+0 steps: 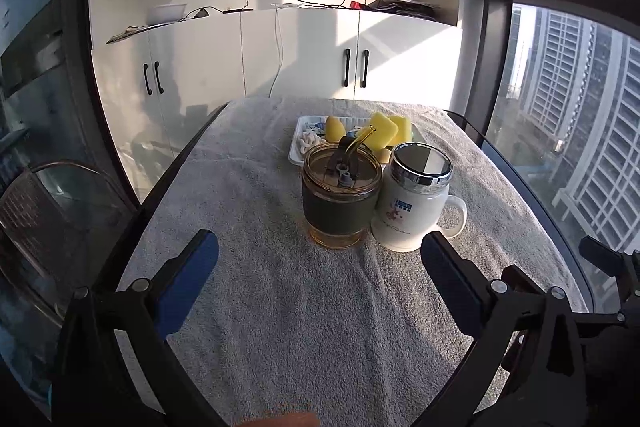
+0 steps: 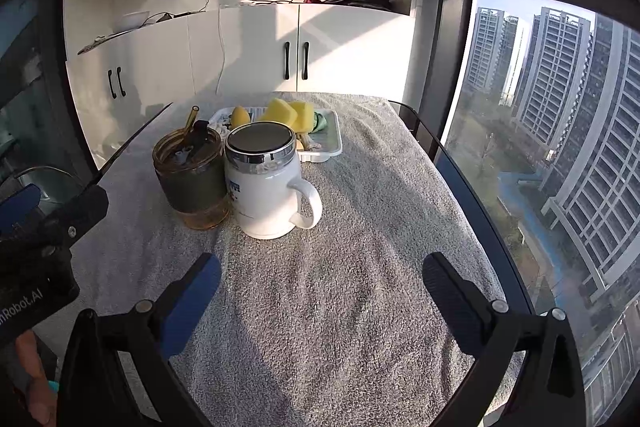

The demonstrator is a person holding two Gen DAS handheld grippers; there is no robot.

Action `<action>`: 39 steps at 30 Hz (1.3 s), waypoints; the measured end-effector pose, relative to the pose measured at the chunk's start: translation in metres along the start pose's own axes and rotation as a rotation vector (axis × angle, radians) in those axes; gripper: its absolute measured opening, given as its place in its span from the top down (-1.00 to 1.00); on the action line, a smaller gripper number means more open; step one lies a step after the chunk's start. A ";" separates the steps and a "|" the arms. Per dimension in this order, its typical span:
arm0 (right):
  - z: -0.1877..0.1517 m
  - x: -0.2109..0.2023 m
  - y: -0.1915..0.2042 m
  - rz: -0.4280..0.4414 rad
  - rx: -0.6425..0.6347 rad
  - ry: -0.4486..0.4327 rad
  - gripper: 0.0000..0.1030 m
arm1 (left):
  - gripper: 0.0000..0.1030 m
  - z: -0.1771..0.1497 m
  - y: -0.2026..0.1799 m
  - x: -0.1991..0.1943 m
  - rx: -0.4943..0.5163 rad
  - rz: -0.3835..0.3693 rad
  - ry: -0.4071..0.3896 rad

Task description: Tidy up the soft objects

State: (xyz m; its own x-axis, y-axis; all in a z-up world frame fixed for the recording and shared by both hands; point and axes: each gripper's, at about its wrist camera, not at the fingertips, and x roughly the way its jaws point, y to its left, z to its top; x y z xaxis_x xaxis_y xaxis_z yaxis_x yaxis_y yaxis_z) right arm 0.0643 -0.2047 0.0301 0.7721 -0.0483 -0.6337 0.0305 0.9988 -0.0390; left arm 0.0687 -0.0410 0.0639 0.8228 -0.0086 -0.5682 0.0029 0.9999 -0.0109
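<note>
Yellow foam sponges [image 1: 390,129], blocky with rounded corners, sit piled in a white rectangular plastic tray [image 1: 296,147], their faces bright where sunlight strikes them. Beside them in the same tray lie a smaller yellow-orange rounded piece [image 1: 334,127], a whitish knotted soft thing [image 1: 310,139] and, seen from the right wrist, a pale green bit [image 2: 321,121] at the tray's right side; what these are is too small to tell. The tray rests on a grey terry towel [image 1: 300,307] covering the table, just behind an amber glass tumbler with a dark sleeve, lid and straw [image 1: 340,195]. Touching the tumbler's right side stands a white ceramic mug with a chrome lid [image 1: 414,203], its handle turned away from the tumbler. In front of the tumbler, well apart from it, the left gripper [image 1: 320,255] hovers over bare towel with jaws spread wide, gripping nothing. The right gripper [image 2: 322,273] hangs to the right of the mug, likewise spread and empty.
</note>
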 end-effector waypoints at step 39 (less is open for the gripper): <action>-0.002 0.001 -0.001 0.001 0.004 0.007 -1.00 | -1.00 -0.001 0.001 0.004 0.013 0.002 0.015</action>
State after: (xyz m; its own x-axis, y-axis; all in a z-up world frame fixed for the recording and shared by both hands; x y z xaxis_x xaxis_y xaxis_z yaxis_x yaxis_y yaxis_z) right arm 0.0640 -0.2054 0.0276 0.7678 -0.0473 -0.6389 0.0324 0.9989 -0.0351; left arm 0.0718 -0.0399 0.0608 0.8145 -0.0065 -0.5801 0.0086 1.0000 0.0008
